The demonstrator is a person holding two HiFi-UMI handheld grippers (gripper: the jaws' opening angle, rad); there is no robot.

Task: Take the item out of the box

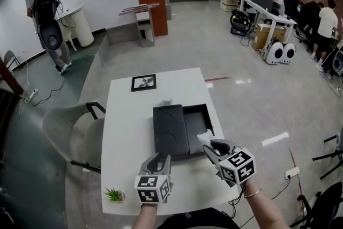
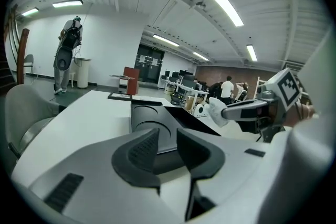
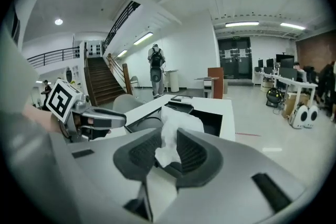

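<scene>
The item (image 3: 176, 128) is a crumpled white wad, like tissue or thin paper; it is pinched between the jaws of the right gripper (image 1: 210, 148), at the near right corner of the box (image 1: 199, 113); the box is black, shallow and open, flat on the table (image 1: 128, 131); its lid (image 1: 170, 131), with a round recess, lies flat against its left side.

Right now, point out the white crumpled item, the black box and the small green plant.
white crumpled item (image 3: 178, 125): right gripper view, on its upper bulge.
black box (image 1: 195, 117): head view, on the bare floor of its open half.
small green plant (image 1: 113, 195): head view, on its leaves.
</scene>
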